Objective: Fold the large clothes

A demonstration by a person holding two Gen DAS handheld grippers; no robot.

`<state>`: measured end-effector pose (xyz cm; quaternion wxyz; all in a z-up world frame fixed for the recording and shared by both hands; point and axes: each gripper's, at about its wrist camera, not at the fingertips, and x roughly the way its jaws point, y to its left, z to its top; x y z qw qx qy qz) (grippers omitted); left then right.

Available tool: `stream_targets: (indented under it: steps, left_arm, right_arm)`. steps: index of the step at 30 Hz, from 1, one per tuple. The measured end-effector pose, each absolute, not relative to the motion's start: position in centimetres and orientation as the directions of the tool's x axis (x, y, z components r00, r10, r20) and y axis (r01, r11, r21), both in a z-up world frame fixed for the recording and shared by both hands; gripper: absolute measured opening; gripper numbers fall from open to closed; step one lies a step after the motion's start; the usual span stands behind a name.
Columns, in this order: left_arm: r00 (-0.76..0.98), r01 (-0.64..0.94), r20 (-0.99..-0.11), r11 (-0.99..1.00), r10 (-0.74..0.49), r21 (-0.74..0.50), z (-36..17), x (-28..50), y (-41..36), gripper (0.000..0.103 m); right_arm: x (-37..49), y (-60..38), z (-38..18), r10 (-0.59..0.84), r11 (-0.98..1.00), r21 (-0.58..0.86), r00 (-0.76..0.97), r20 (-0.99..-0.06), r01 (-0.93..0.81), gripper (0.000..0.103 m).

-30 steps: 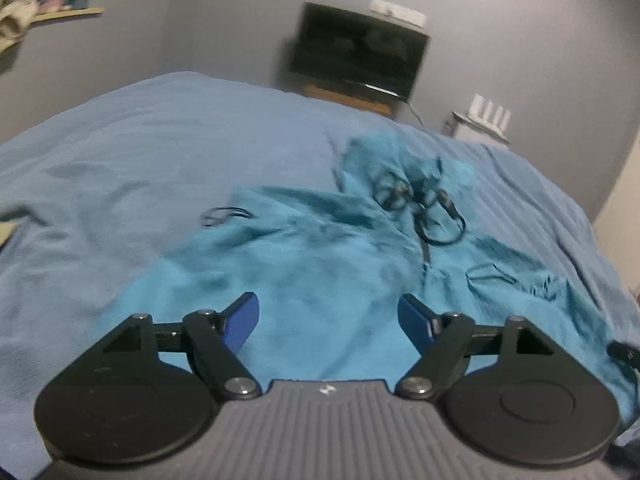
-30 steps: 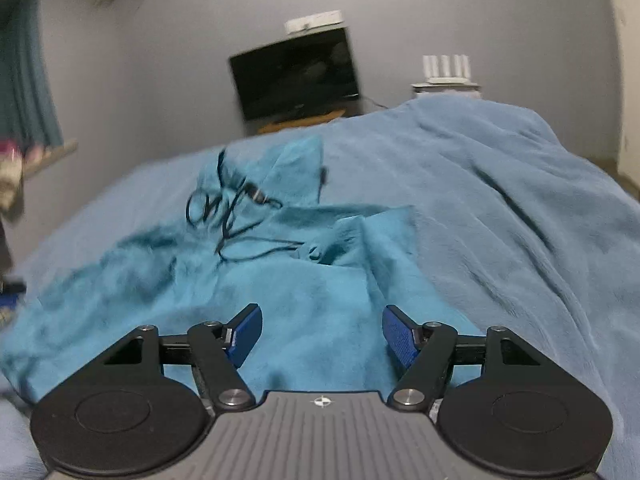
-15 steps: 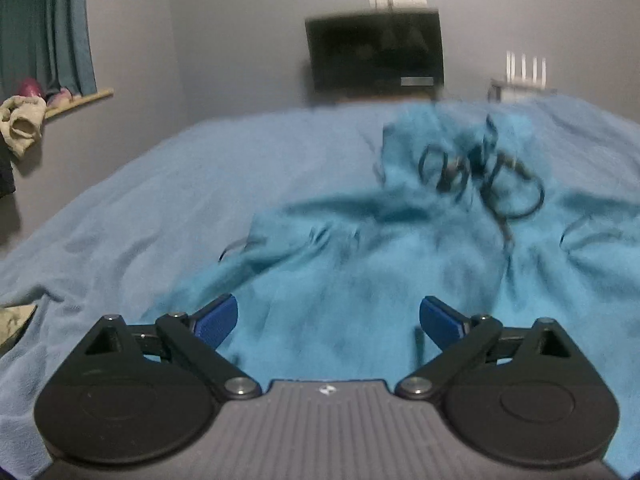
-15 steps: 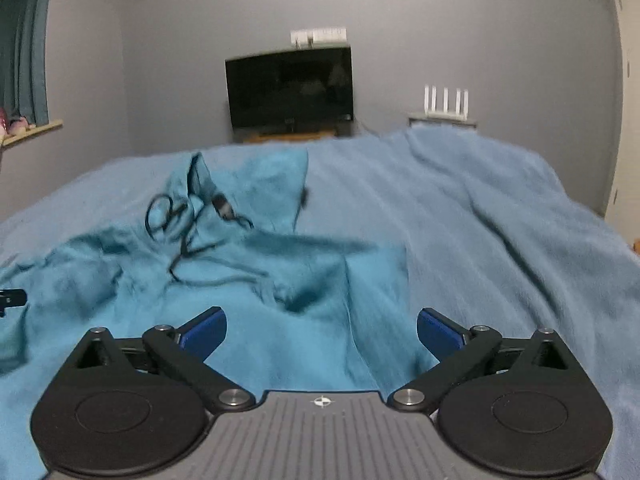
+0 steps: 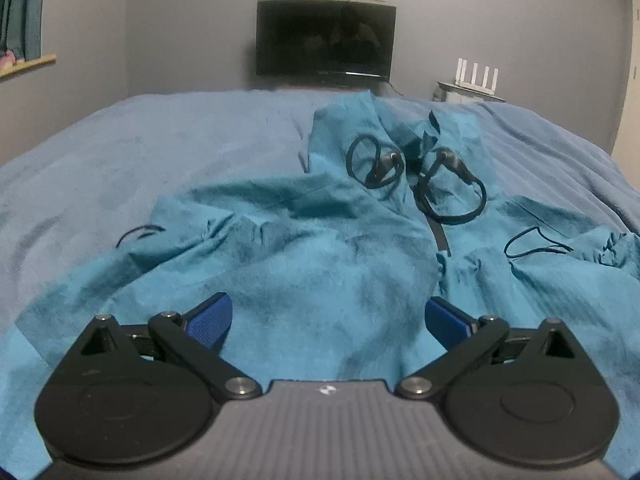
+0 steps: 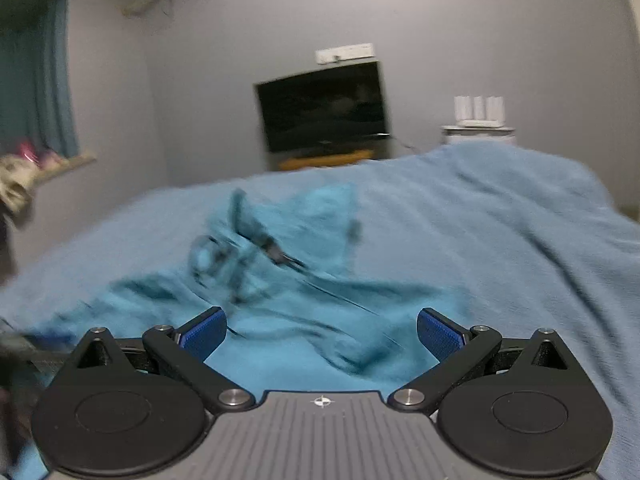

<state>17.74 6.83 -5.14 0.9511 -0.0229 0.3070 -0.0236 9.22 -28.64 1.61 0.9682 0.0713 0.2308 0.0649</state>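
Lying rumpled on the blue blanket point(image 5: 168, 148): teal hoodie point(image 5: 320, 264) | left gripper point(image 5: 328, 316): jaws just widened, spread wide above it, holding nothing | right gripper point(image 6: 322, 330): spread wide, empty

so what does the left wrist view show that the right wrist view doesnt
Only the left wrist view: the left gripper, open, and sharp black drawstring loops on the teal garment.
Only the right wrist view: the right gripper, open, and a pale bundle at the left edge, by a window ledge.
Both: the garment spread crumpled on the blue blanket, the dark TV, the white router.
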Motion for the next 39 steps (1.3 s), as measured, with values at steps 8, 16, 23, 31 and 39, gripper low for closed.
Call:
stream_targets:
  steps: [8,16,23,31,39]
  left_arm:
    - [0.811,0.027,-0.583,0.999,-0.045,-0.039,-6.4,18.5,7.0,0.103]
    - [0.832,-0.024,-0.552,0.992,-0.049,-0.124,-6.8,19.7,8.3,0.103]
    - [0.802,-0.008,-0.598,0.999,-0.013,-0.032,-8.8,20.8,6.9,0.103]
    - [0.797,-0.005,-0.604,1.0,-0.01,-0.024,-9.9,21.2,6.9,0.103]
    - [0.797,-0.003,-0.604,0.999,-0.018,-0.034,-9.9,21.1,7.0,0.103]
  right_arm:
    - [20.2,-26.9,2.5,0.221,0.965,0.232,0.847,-0.483,-0.12,0.103]
    - [32.7,-27.6,-0.4,0.052,0.976,0.209,0.865,-0.5,0.062,0.103]
    - [42.4,-29.0,-3.7,0.103,0.944,0.321,0.852,-0.513,0.08,0.103]
    - [49.2,-28.2,-7.3,0.212,0.924,0.382,0.792,-0.572,0.028,0.079]
    - [47.1,-28.0,-4.8,0.279,0.914,0.397,0.846,-0.454,-0.089,0.013]
